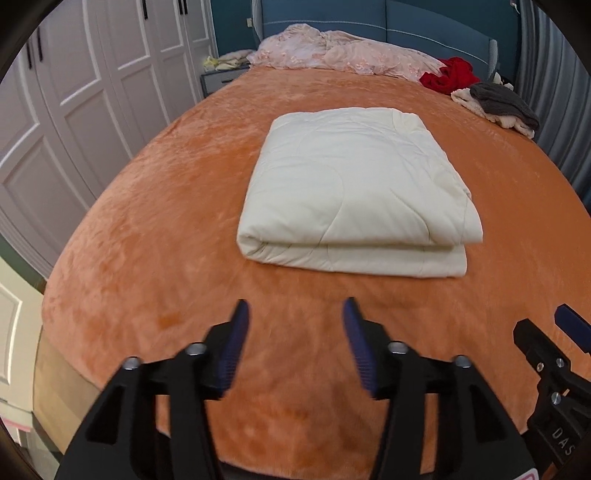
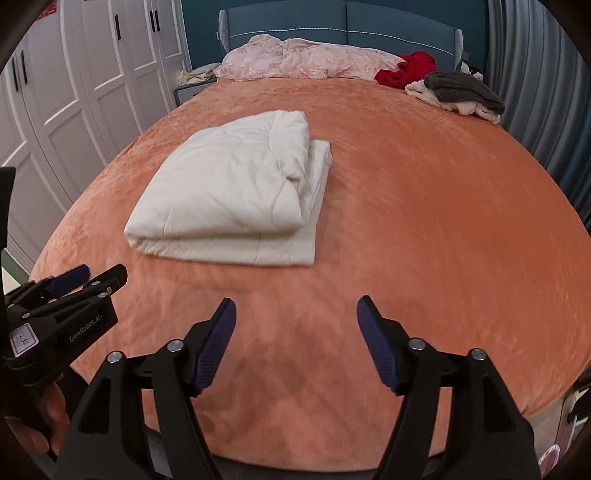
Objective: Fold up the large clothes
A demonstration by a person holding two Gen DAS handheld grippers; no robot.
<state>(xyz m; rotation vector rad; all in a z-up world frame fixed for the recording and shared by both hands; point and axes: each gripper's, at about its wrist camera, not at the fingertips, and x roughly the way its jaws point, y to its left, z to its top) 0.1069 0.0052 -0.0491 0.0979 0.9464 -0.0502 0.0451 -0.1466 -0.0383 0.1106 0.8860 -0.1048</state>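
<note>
Lettering reading "GenRobot.AI" runs along the side of the left tool [image 2: 74,280] in the right wrist view, with a small white tag beside it carrying handwritten marks too unclear to read. In the left wrist view the body of the right tool [image 1: 570,325] shows the letters "DAS", cut off at the frame edge.

Both tools are held low over the near edge of the bed [image 1: 147,258], side by side and pointing toward the headboard [image 2: 332,22]. A bit of the person's left hand [image 2: 48,417] shows beneath its tool.

The left tool [image 1: 295,317] has its blue-padded fingers spread wide, gripping nothing and touching nothing. The right tool [image 2: 295,314] is likewise spread wide and empty, above the orange bedcover.

The cream quilt [image 1: 354,192] lies folded into a thick rectangle in the middle of the bed, well apart from both tools; its upper layer sits slightly short of the lower one along the right side [image 2: 236,192].

At the far end lie a pink floral cover [image 1: 332,51], a red garment [image 1: 448,75] and a grey knit [image 1: 502,99] on top of a pale one. White wardrobe doors [image 1: 74,92] stand to the left.
</note>
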